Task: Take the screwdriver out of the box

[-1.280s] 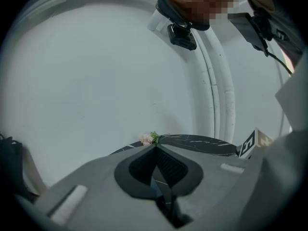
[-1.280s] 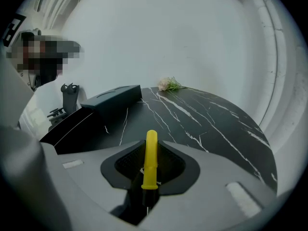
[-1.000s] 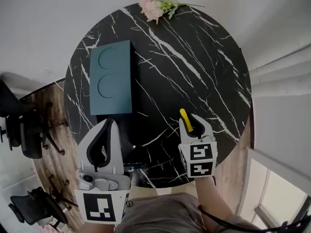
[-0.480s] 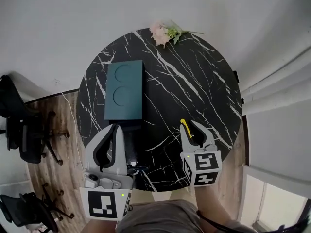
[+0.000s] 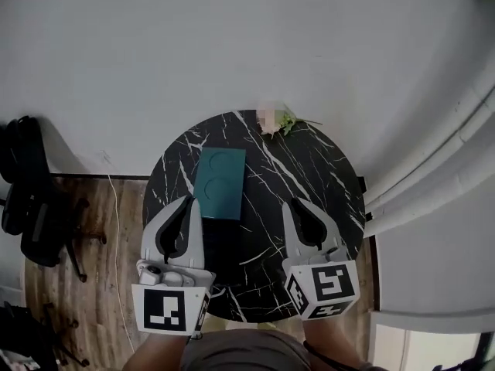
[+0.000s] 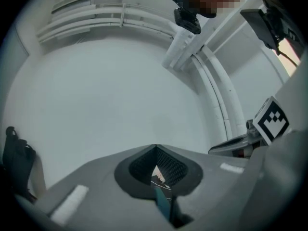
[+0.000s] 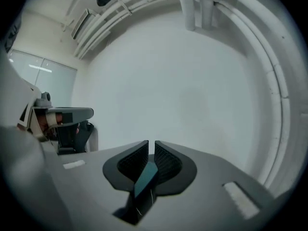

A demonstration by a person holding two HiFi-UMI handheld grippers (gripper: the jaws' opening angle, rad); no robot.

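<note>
No screwdriver is seen in any view; nothing tool-like is made out on the bare part of the table (image 5: 329,184), so its bearing from the jaws and its long axis cannot be fixed; it is possibly shut inside the box (image 5: 221,184) or masked by a gripper body in the head view.

The box is therefore taken as the reference; it is teal and flat, with two round recesses in its top face; it lies on the left half of the table with its long axis running nearly straight away from the person. The lid appears closed, so the contents are not shown.

The left gripper (image 5: 188,201) is the nearer one; in the head view the near end of the box is seen just beside its tips, on their right. The right gripper (image 5: 295,204) is well apart from the box, with bare marble between them.

Both grippers are held about level and aimed at the wall (image 5: 232,45), not at the table; in each gripper view only a sliver of teal is seen low behind the tips. A downward pitch is judged necessary before anything can be reached.

Jaws: the left tips are pressed together with nothing pinched; the right jaws have just been closing and stand a narrow slit apart, with nothing between them.

Containers: only the one box is present; the flowers (image 5: 288,120) lie at the far rim of the table, outside it.
</note>
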